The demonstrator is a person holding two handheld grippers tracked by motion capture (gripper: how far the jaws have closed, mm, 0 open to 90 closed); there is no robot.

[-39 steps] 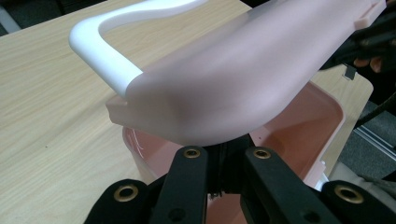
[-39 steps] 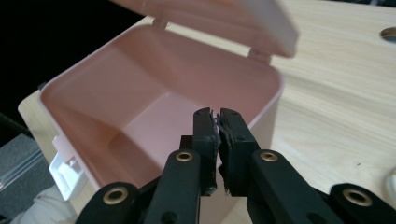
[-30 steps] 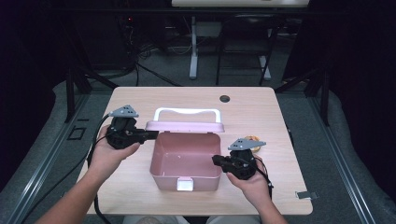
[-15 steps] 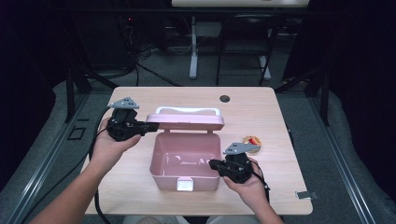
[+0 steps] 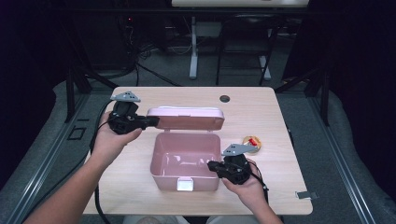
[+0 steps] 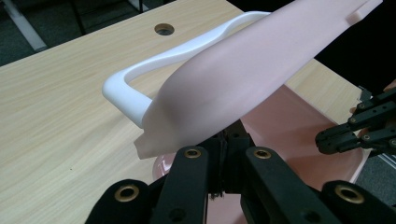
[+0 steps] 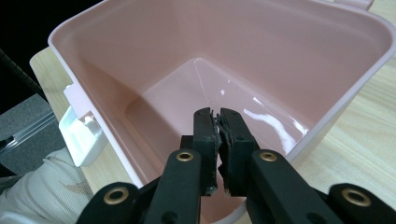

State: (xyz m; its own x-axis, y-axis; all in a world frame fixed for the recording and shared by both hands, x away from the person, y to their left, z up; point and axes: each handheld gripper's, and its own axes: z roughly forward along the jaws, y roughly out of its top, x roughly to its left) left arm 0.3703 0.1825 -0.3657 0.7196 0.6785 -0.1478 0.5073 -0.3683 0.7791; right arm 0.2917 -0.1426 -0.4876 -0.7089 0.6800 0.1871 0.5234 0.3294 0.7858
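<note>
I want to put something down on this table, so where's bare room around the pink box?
Bare wood runs along the far edge of the table around the round hole, and at the near left corner. The far right is bare too. Crowded: the pink box mid-table, its lid raised, and the small yellow thing beside the right gripper.

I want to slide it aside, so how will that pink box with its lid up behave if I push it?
The pink box looks like thin, empty plastic, so it is probably light and should slide easily on the smooth table. With the lid raised behind it, a high push might tip it backward. The left tool grips the lid edge, which should steady it.
</note>
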